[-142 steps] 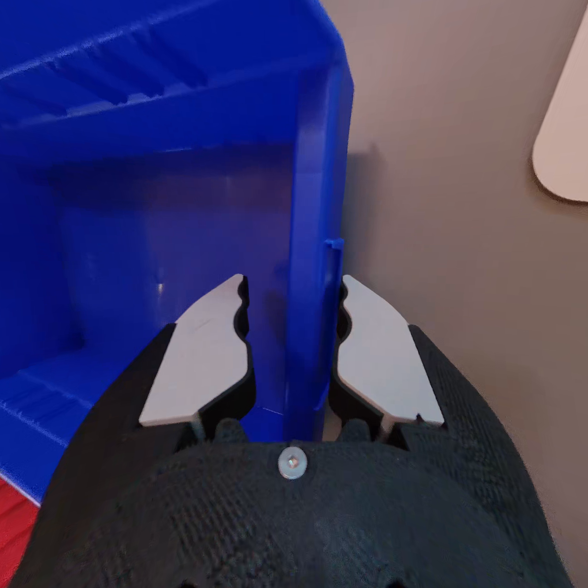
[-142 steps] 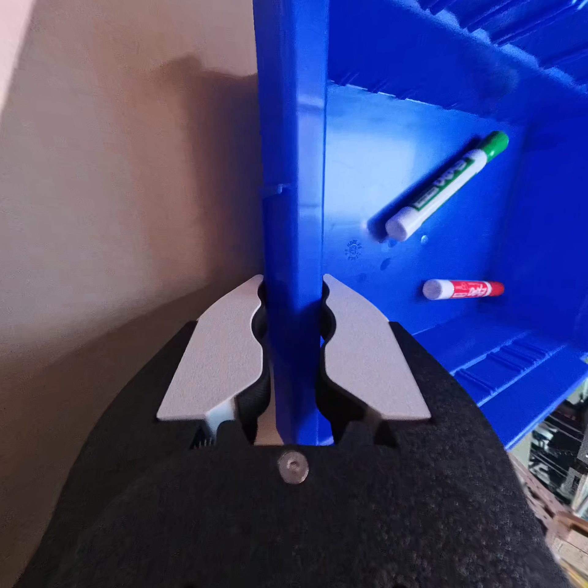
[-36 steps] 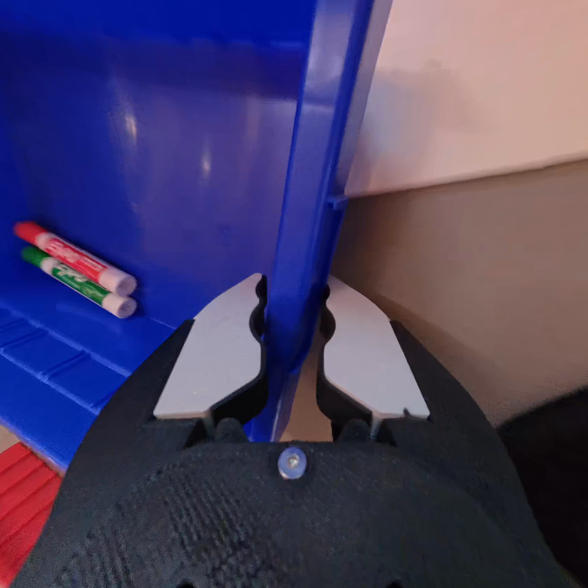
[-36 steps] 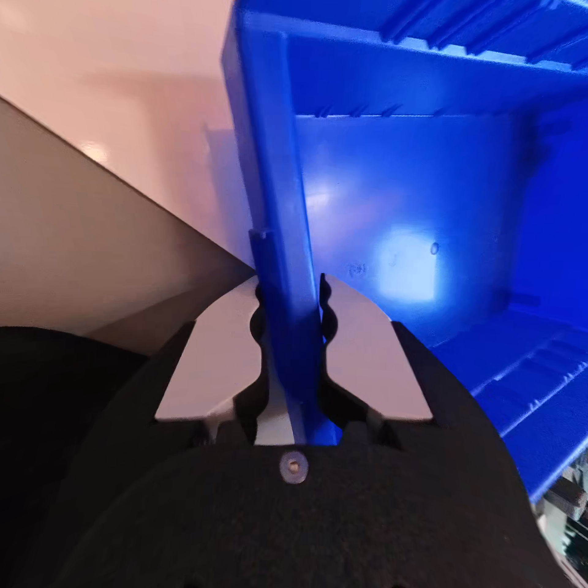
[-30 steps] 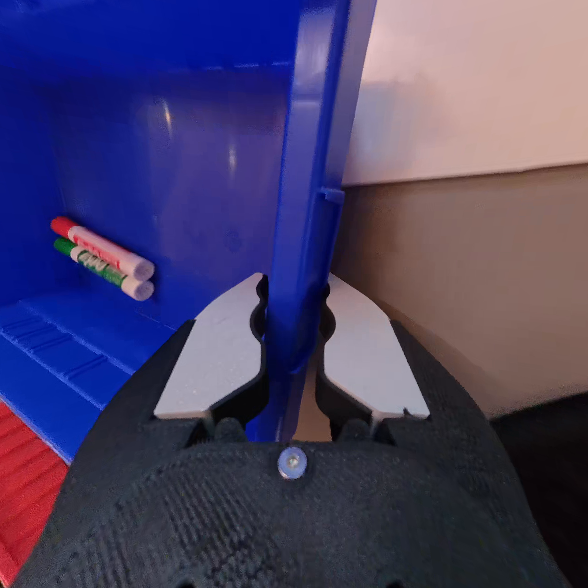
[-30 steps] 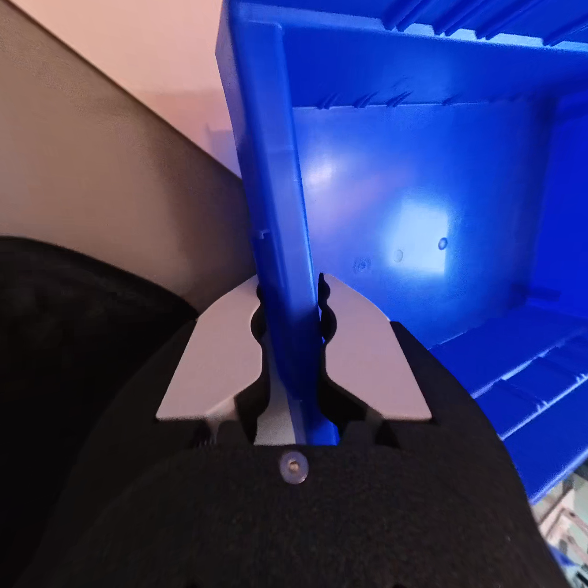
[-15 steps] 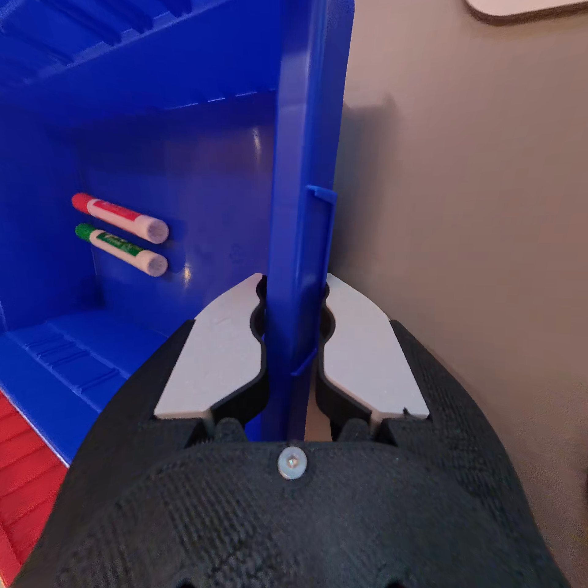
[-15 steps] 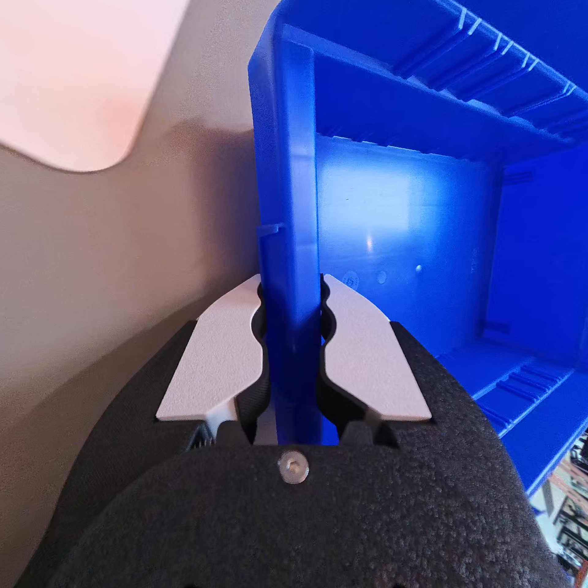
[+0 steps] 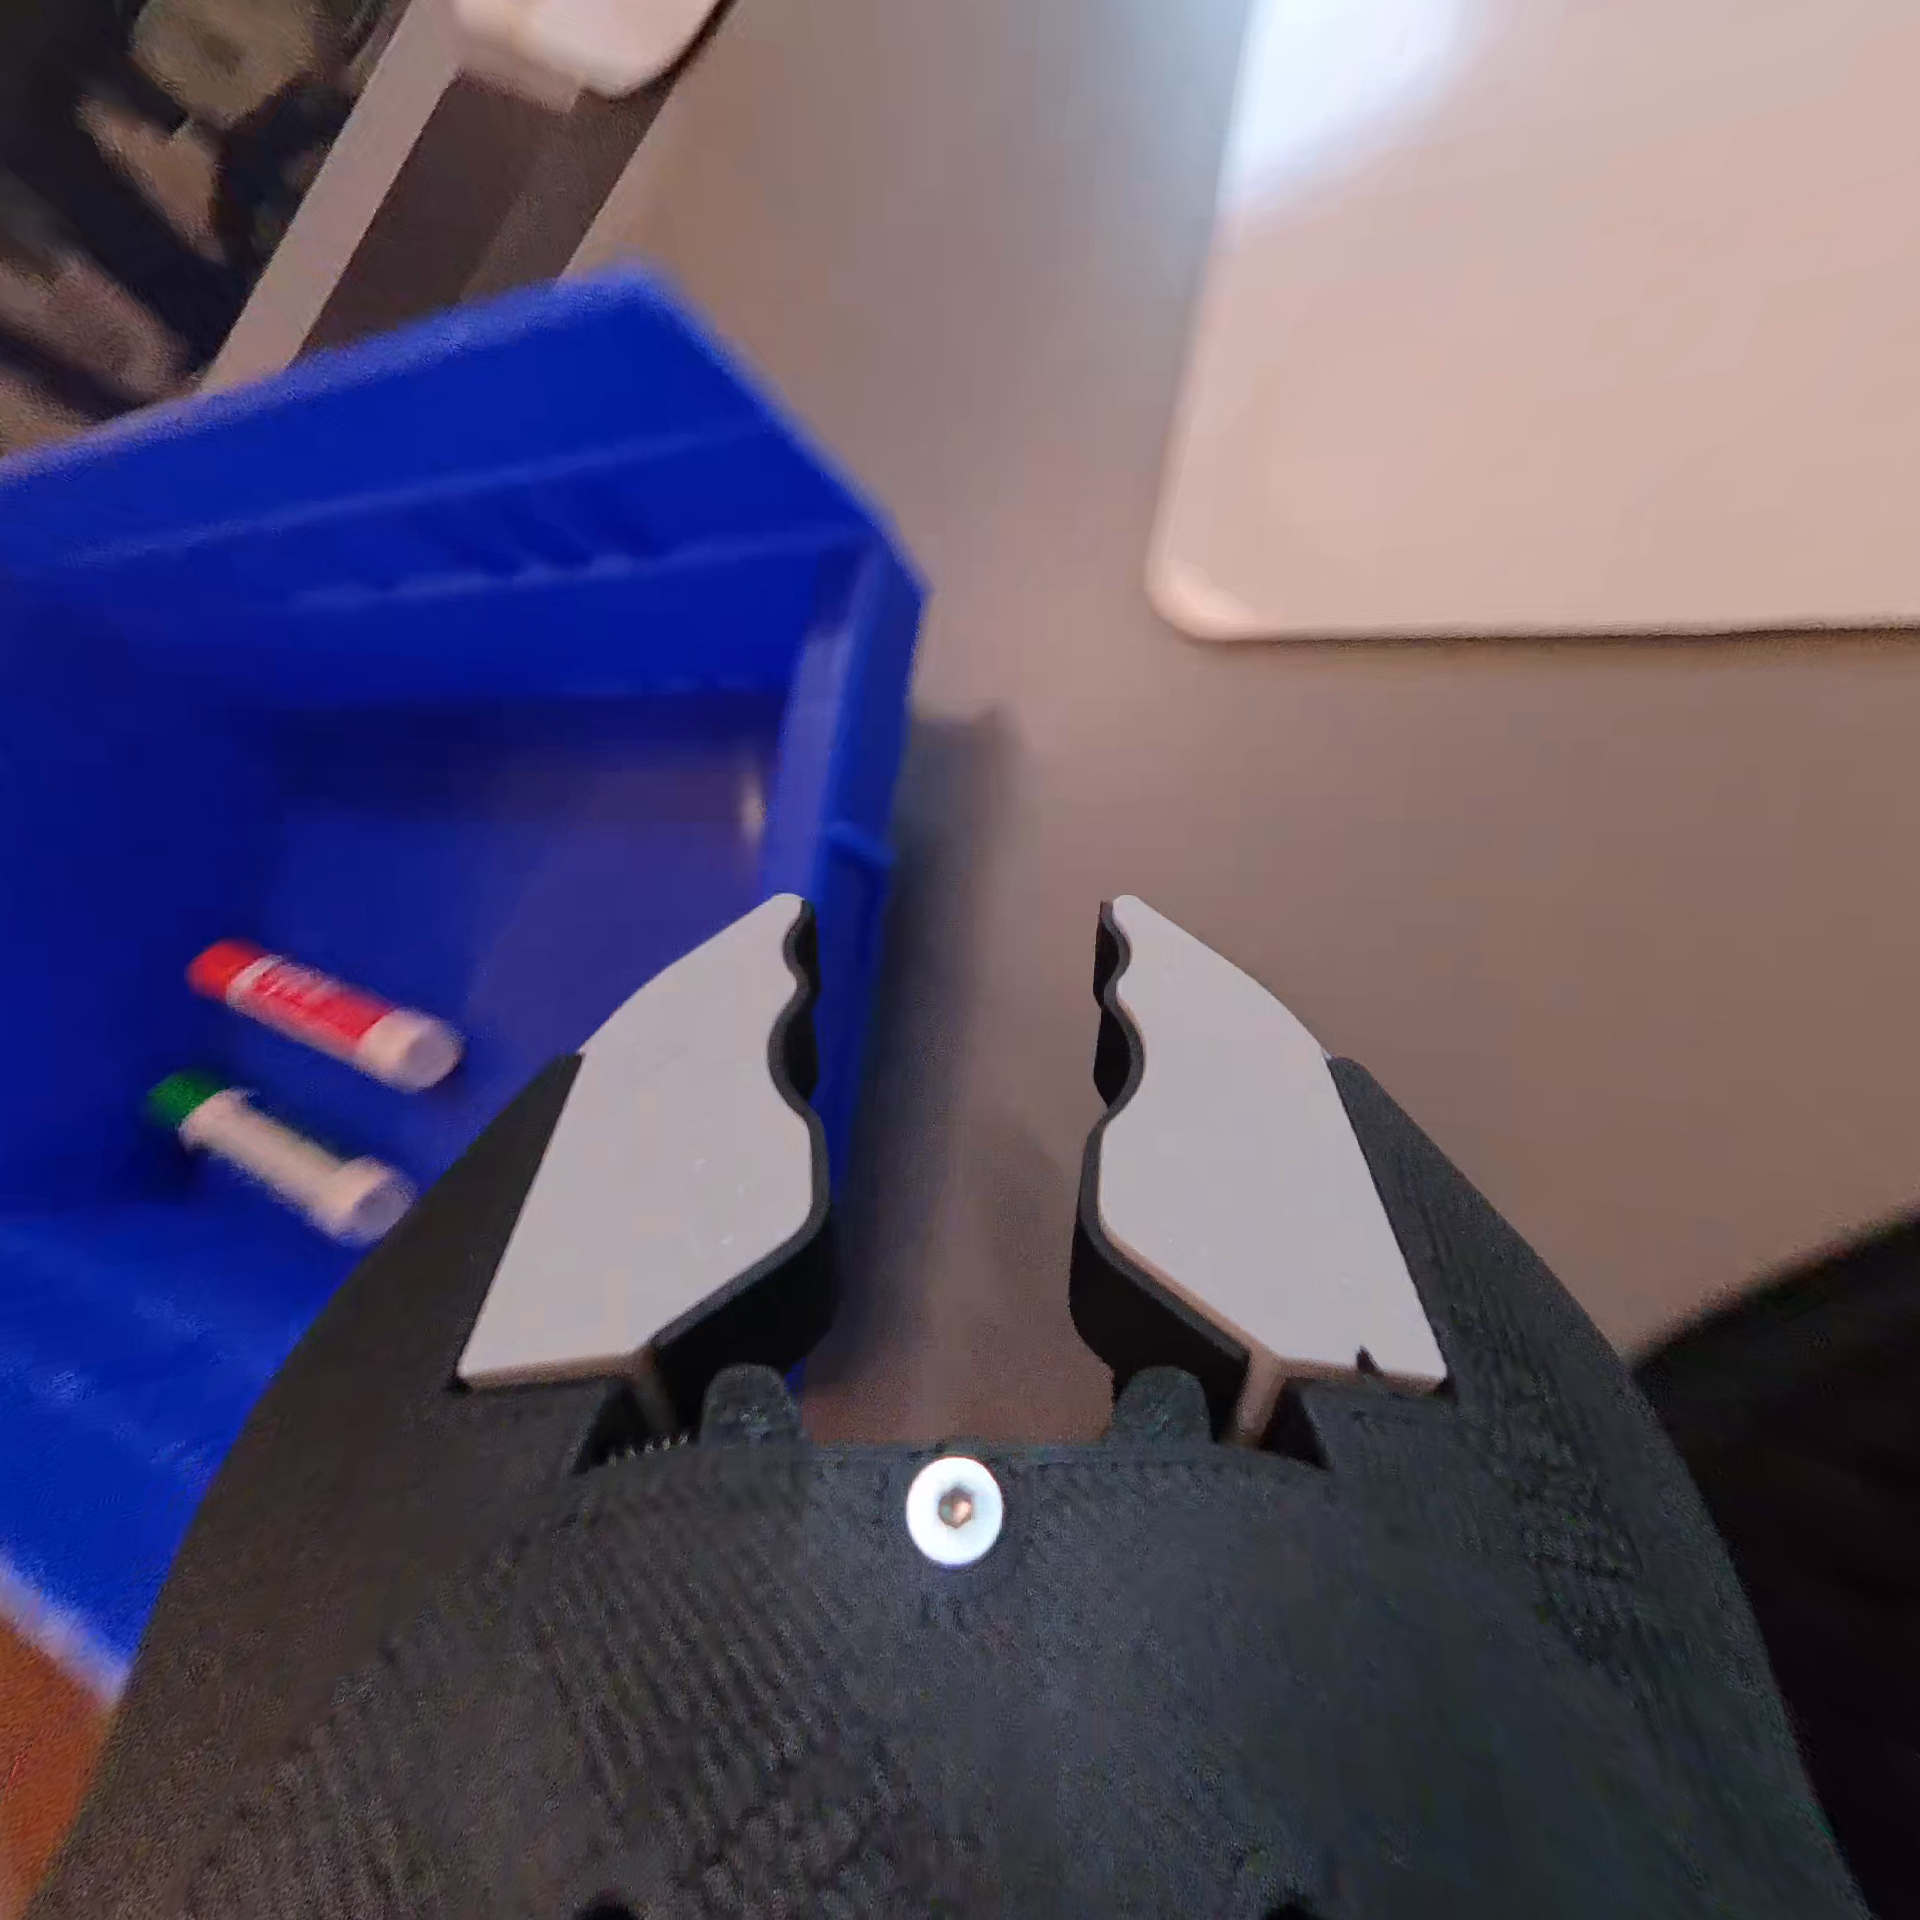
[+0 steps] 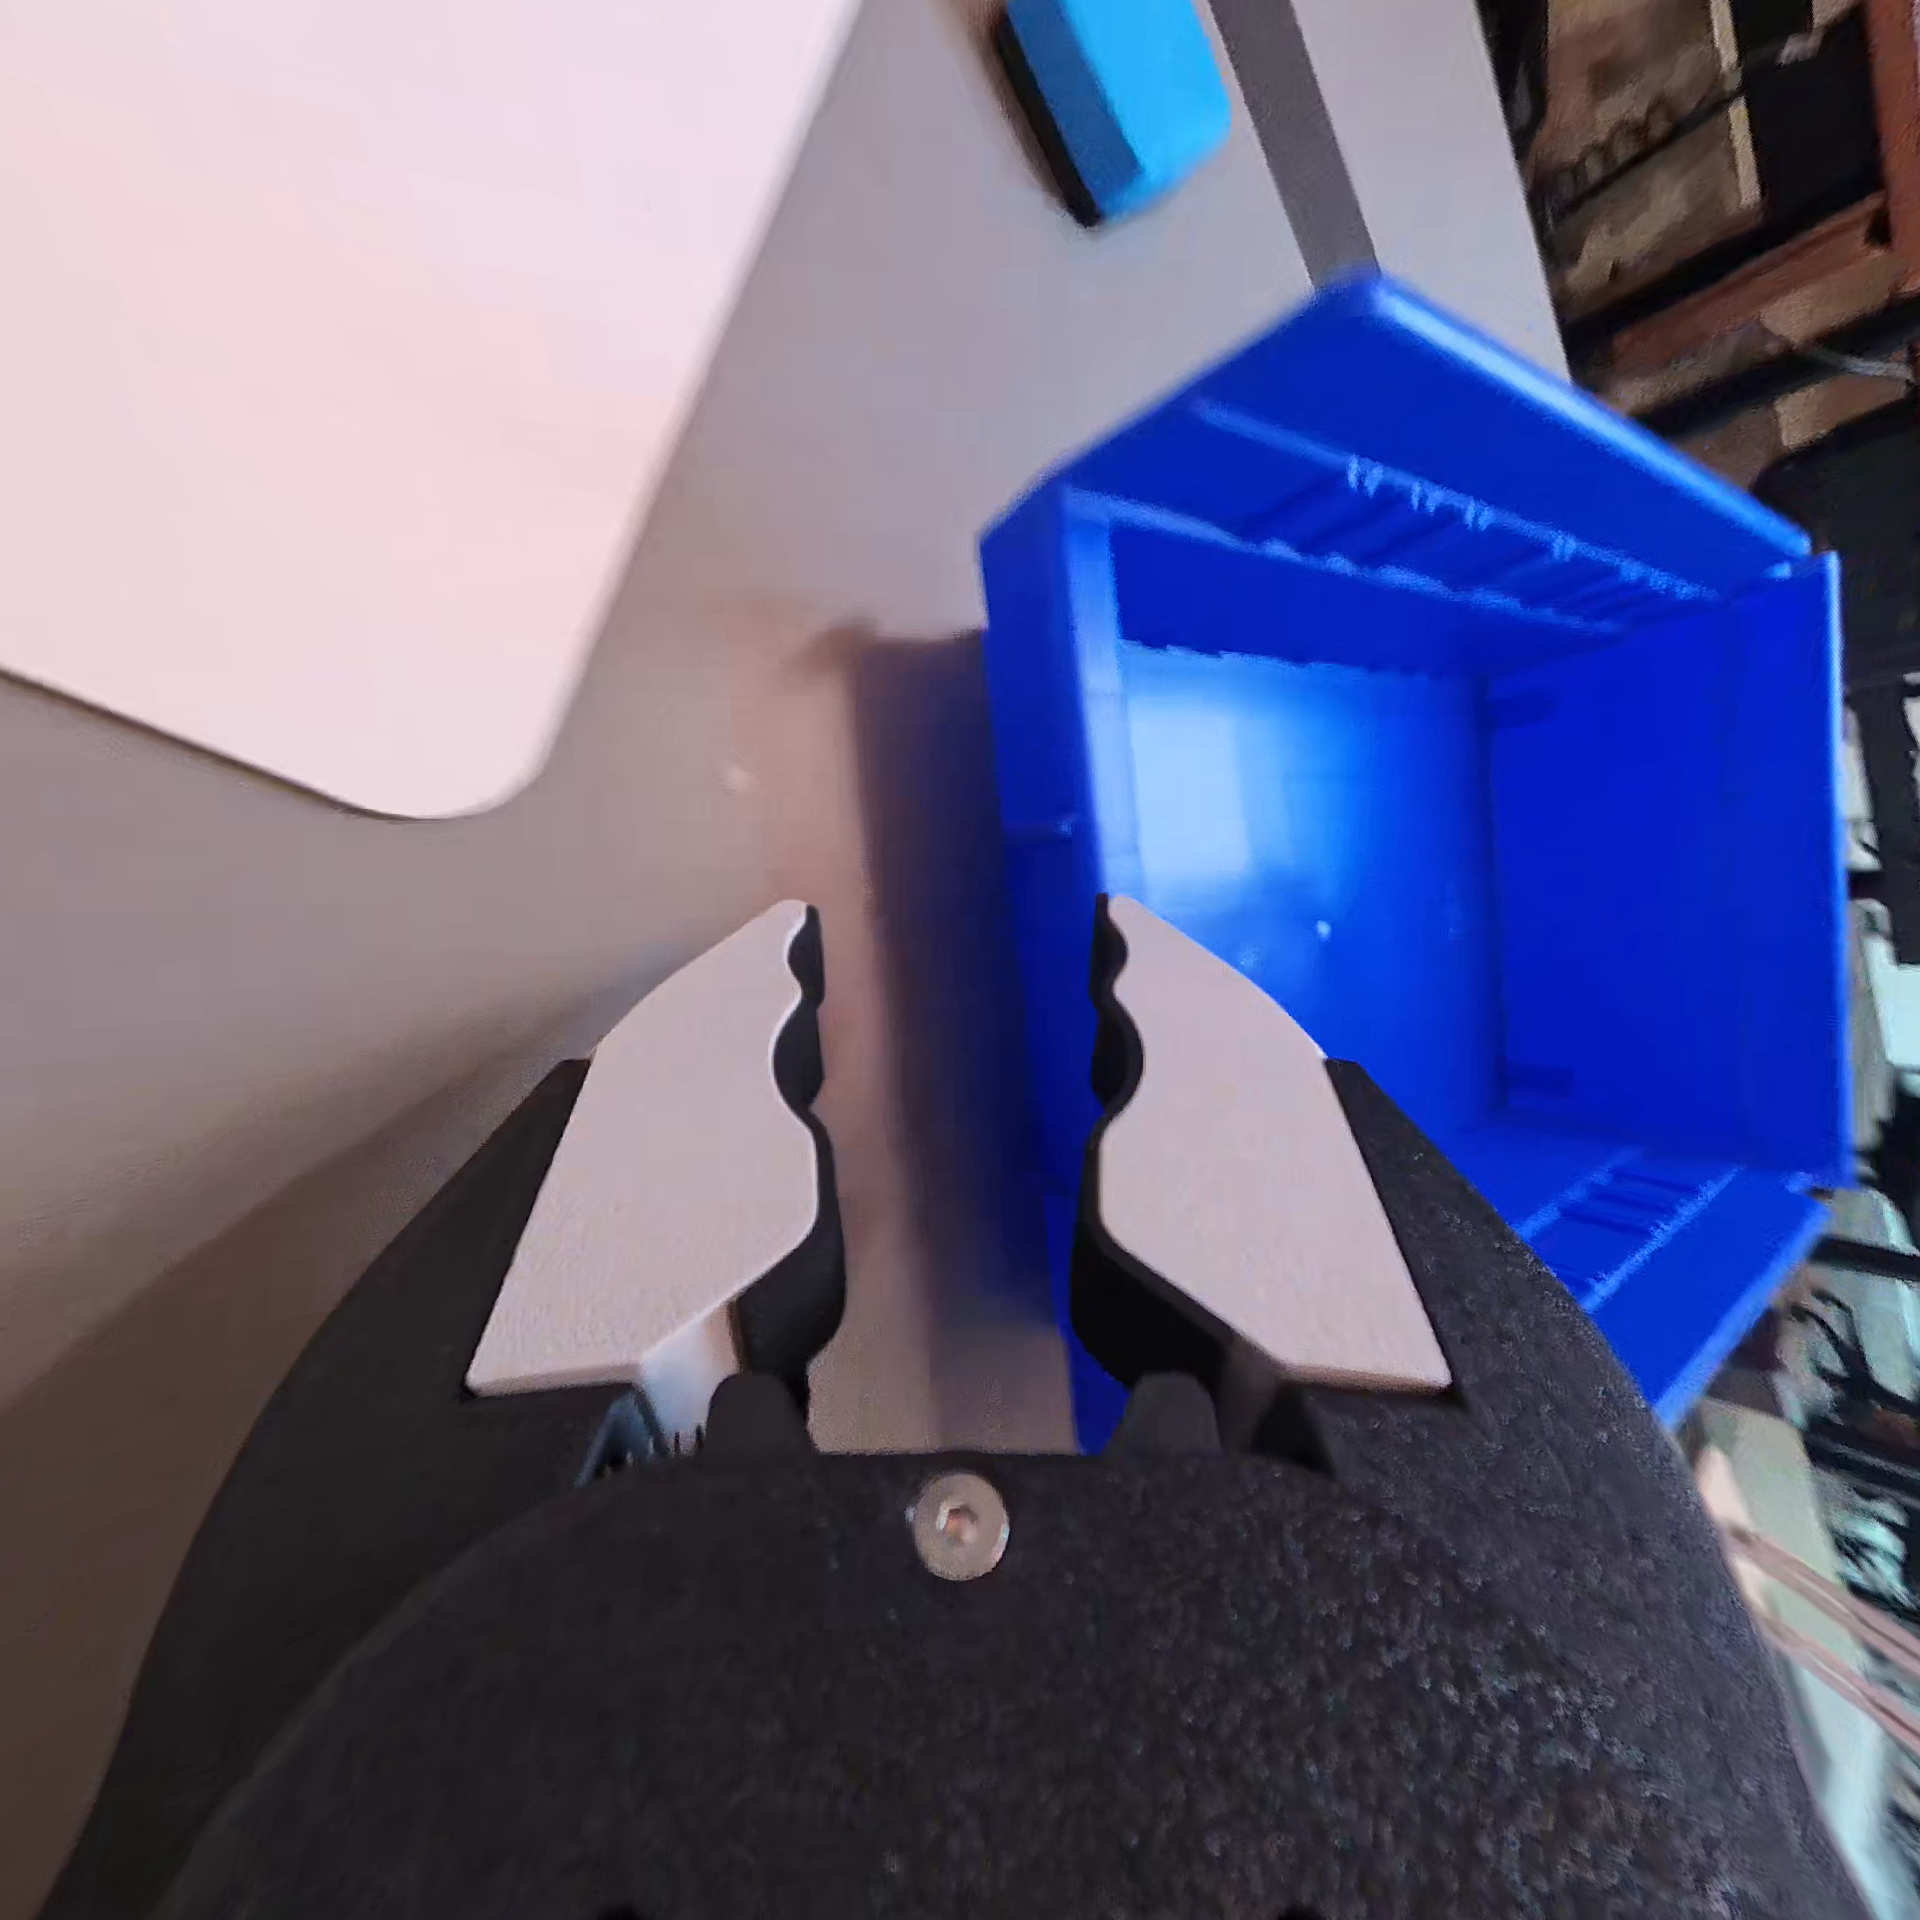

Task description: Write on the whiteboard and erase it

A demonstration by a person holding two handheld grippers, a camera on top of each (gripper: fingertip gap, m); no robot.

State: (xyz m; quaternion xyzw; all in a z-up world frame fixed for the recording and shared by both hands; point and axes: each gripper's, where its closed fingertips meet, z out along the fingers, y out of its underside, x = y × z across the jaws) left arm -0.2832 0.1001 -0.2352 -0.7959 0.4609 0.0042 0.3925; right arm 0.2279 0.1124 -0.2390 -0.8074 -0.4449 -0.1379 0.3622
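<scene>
- Left wrist view: the left gripper (image 9: 954,914) hangs over the grey worktop (image 9: 1351,935) with its jaws spread wide and nothing between them.
- The blue bin (image 9: 416,675) stands just left of the jaws. Its near wall runs up beside the left jaw, but the picture is blurred and I cannot tell if they touch.
- Inside the bin, well left of the jaws, lie a red marker (image 9: 322,1016) and a green marker (image 9: 275,1155), side by side and a little apart.
- The whiteboard (image 9: 1558,364) lies flat on the worktop ahead and to the right of the jaws. The part in view is blank.
- Right wrist view: the right gripper (image 10: 954,914) is also released, jaws wide apart, holding nothing.
- Here the bin (image 10: 1610,883) sits to the right of the jaws, its left wall just past the right jaw. The part of its floor in view is bare; the markers are out of sight.
- The whiteboard (image 10: 312,364) is ahead and to the left of the jaws. A blue eraser (image 10: 1117,104) lies farther ahead, between the board and the bin.
- Step in hand, as I judge it: the bin is set down and both grippers are free, so writing has not begun.
- The next move probably calls for one gripper to reach down into the bin, close across a marker's barrel and lift it clear of the walls. The cap would then need pulling off, likely with the other gripper, before the tip goes to the board.
</scene>
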